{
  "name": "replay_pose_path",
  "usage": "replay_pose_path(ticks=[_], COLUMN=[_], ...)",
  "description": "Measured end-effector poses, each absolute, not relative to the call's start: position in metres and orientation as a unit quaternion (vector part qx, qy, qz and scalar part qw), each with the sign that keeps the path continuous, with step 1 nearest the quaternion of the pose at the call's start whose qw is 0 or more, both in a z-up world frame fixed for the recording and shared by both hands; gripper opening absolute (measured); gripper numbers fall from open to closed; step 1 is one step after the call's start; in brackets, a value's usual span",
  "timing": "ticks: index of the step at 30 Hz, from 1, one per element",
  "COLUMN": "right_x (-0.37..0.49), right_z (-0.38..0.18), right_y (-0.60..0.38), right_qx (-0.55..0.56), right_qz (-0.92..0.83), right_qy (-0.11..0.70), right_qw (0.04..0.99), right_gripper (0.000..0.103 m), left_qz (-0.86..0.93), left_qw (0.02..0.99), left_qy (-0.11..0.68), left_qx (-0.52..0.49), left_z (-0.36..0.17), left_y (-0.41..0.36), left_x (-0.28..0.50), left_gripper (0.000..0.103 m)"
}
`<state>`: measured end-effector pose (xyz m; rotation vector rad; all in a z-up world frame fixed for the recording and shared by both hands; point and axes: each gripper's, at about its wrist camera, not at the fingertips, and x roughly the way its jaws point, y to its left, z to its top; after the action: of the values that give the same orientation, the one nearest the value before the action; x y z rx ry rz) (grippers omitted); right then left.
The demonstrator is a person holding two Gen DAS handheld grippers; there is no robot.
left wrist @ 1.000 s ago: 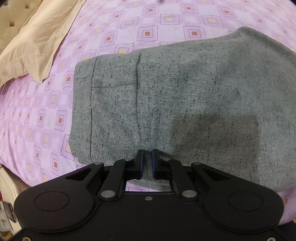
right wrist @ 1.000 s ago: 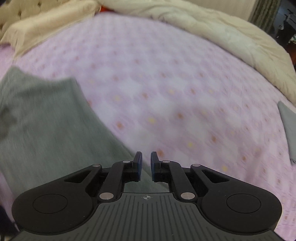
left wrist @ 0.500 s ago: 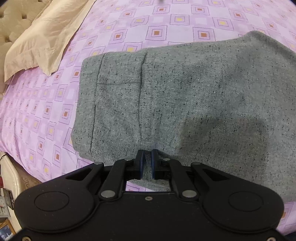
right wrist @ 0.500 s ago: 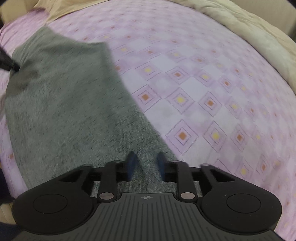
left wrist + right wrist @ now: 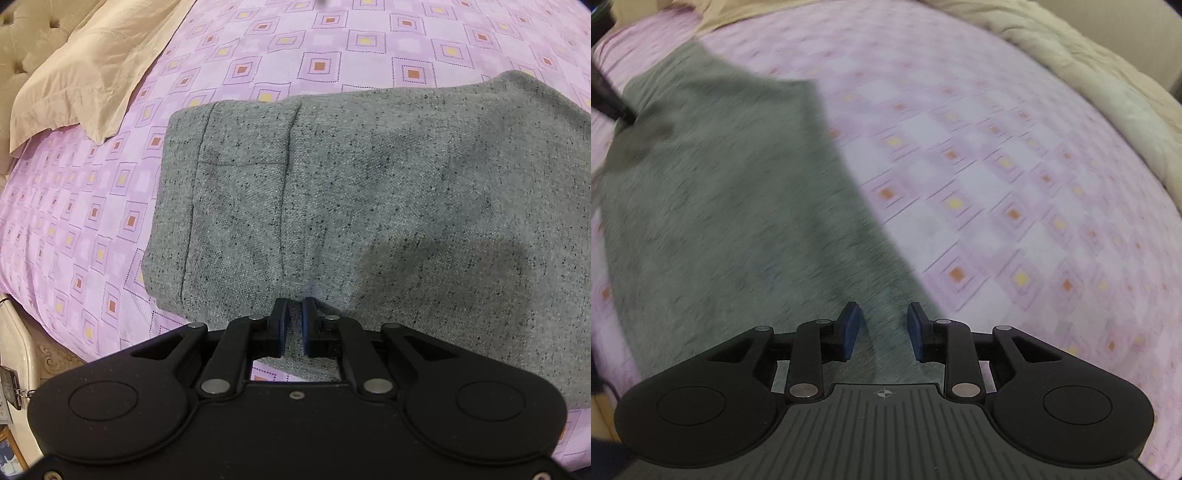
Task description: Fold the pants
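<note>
Grey speckled pants (image 5: 369, 206) lie flat on the bed, on a purple sheet (image 5: 332, 44) printed with nested squares. In the left wrist view the garment fills the middle and right of the frame. Its left end is a straight edge with a stitched seam running parallel to it, and a second seam sits further in. A beige pillow (image 5: 85, 74) lies at the upper left, well apart from the pants, with a tufted headboard (image 5: 26, 40) behind it.

Left gripper (image 5: 293, 326): clenched on the near edge of the pants. A narrow fold of grey cloth stands up between the blue pads (image 5: 281, 328), which press on it from both sides.

Right gripper (image 5: 882, 330): released. The jaws have just been opening and now stand well apart over the grey cloth. The fabric lies beneath and between the fingers (image 5: 851, 328), but the pads do not press on it. This view is motion-blurred, so whether the fingertips touch the cloth surface cannot be told for certain.

In the right wrist view the pants (image 5: 713, 206) run from the upper left down to the gripper, with their right edge slanting diagonally across the sheet (image 5: 997, 184). A cream quilt (image 5: 1089, 85) is bunched along the upper right side of the bed, well apart from the pants. A dark object (image 5: 605, 99) meets the pants at the far left edge; it is too blurred to identify.
</note>
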<state>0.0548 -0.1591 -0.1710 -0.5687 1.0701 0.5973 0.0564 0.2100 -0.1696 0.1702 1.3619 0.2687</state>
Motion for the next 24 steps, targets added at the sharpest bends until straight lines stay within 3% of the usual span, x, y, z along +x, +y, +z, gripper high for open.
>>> replay_pose_path(ticks=[8,19,21,23,24], right_x=[0.081,0.079,0.079,0.083,0.082], right_z=[-0.154,-0.167,-0.168,-0.17,-0.17], right_y=[-0.177,-0.166,-0.164,-0.163,-0.16], right_qx=[-0.174,-0.215,-0.215,-0.209,-0.218], right_qz=[0.24,0.264,0.269,0.284,0.288], right_qy=[0.495,0.516,0.519,0.53,0.531], right_qw=[0.817,0.786,0.782,0.771,0.766], right_gripper=[0.027,0.027,0.024,0.002,0.002], left_qz=[0.115,0.107,0.106,0.106,0.106], left_qw=[0.766,0.767,0.768,0.768,0.769], left_qy=[0.628,0.628,0.627,0.627,0.626], left_qx=[0.079,0.078,0.077,0.076,0.075], left_z=[-0.17,-0.171,-0.171,-0.171,-0.171], left_y=[0.211,0.214,0.214,0.214,0.214], left_x=[0.057,0.057,0.057,0.057,0.057], left_gripper=[0.01,0.01,0.01,0.01,0.01])
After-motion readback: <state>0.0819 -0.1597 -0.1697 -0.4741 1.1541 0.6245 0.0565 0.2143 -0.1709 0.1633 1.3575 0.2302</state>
